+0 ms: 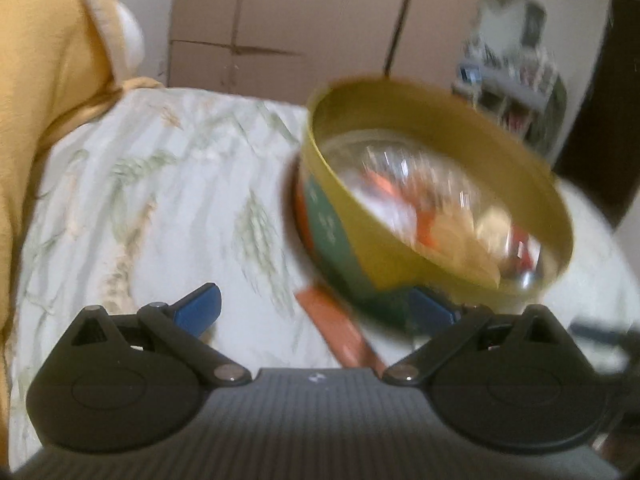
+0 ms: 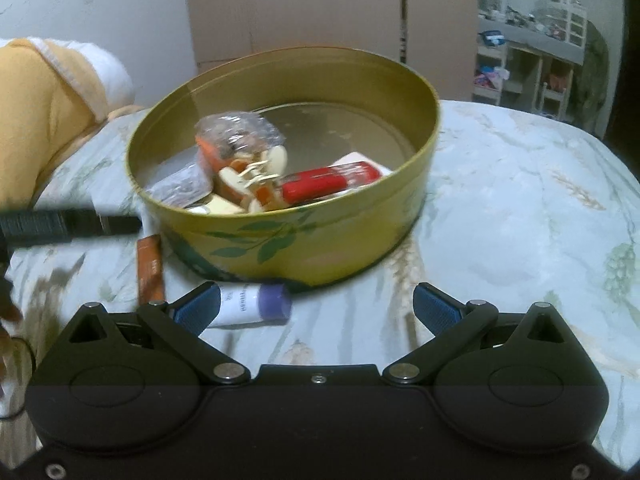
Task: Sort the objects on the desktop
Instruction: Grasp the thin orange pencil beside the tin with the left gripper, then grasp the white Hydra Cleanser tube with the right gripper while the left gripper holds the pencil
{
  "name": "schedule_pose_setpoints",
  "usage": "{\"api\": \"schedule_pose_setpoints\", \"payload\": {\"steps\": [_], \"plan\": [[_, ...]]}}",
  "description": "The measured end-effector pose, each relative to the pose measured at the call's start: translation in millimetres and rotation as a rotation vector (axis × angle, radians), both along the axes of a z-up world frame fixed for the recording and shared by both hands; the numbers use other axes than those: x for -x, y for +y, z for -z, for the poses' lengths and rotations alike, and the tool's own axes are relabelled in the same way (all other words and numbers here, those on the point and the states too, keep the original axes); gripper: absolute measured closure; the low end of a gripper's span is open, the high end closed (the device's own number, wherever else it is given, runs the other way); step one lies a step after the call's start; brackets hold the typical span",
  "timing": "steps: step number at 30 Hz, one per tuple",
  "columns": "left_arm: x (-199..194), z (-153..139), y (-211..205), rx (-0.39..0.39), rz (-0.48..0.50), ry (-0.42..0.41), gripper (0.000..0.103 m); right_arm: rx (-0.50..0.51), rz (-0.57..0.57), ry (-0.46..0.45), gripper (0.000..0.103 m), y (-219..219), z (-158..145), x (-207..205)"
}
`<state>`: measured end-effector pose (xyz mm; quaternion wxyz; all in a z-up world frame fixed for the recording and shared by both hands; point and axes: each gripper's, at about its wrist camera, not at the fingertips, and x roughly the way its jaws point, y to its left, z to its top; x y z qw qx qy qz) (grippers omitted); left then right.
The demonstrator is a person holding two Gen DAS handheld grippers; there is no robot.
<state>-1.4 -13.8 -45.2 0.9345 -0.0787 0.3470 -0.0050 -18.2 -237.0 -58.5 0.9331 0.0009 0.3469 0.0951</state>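
Two items, an orange tube and a purple-capped bottle, lie outside the round tin, so pickup seems next: both the left gripper and right gripper gape wide, empty.

A bed cover with a pale leaf print carries a round gold tin, an orange tube and a purple-capped tube.

Black gripper, blue ribbed fingertips
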Motion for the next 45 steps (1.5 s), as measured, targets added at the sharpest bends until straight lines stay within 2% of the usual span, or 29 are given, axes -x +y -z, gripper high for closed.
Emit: {"api": "schedule_pose_setpoints", "payload": {"steps": [2,5,6,8,9,10,12,18,25,29,34,41,45], "plan": [[-1,10,-12,-0.058,0.040,0.038,0.009,-0.001,0.031,0.001,0.000,-6,-1,-2],[-1,22,-26,-0.066,0.108,0.087,0.021,-0.001,0.072,0.003,0.000,-14,-1,-4],[-1,25,-30,-0.085,0.119,0.096,0.022,-0.008,0.079,0.005,0.000,-16,-1,-5],[3,26,-35,-0.131,0.136,0.082,0.047,-0.017,0.081,0.004,0.000,-17,-2,-6],[3,26,-34,-0.119,0.140,0.078,0.056,-0.016,0.078,0.004,0.000,-16,-3,-6],[5,24,-31,-0.102,0.130,0.070,0.072,-0.013,0.073,0.001,0.000,-16,-3,-5],[8,23,-29,-0.109,0.133,0.057,0.091,-0.006,0.064,-0.001,0.000,-12,-1,-3],[21,11,-21,-0.056,0.063,0.041,0.099,0.003,0.020,-0.015,0.000,-5,1,-1],[46,0,11,0.032,-0.136,0.012,0.099,0.014,-0.027,-0.037,0.000,-1,1,2],[49,-11,21,0.041,-0.133,-0.079,0.099,0.008,-0.039,-0.038,0.000,9,3,1],[52,-20,45,0.099,-0.153,-0.161,0.099,0.066,-0.058,-0.044,0.000,31,10,-3],[51,-20,59,0.118,-0.155,-0.184,0.099,0.204,-0.119,-0.085,0.000,68,22,-7],[50,-21,57,0.103,-0.150,-0.198,0.099,0.189,-0.160,-0.027,0.001,80,32,-14]]}}
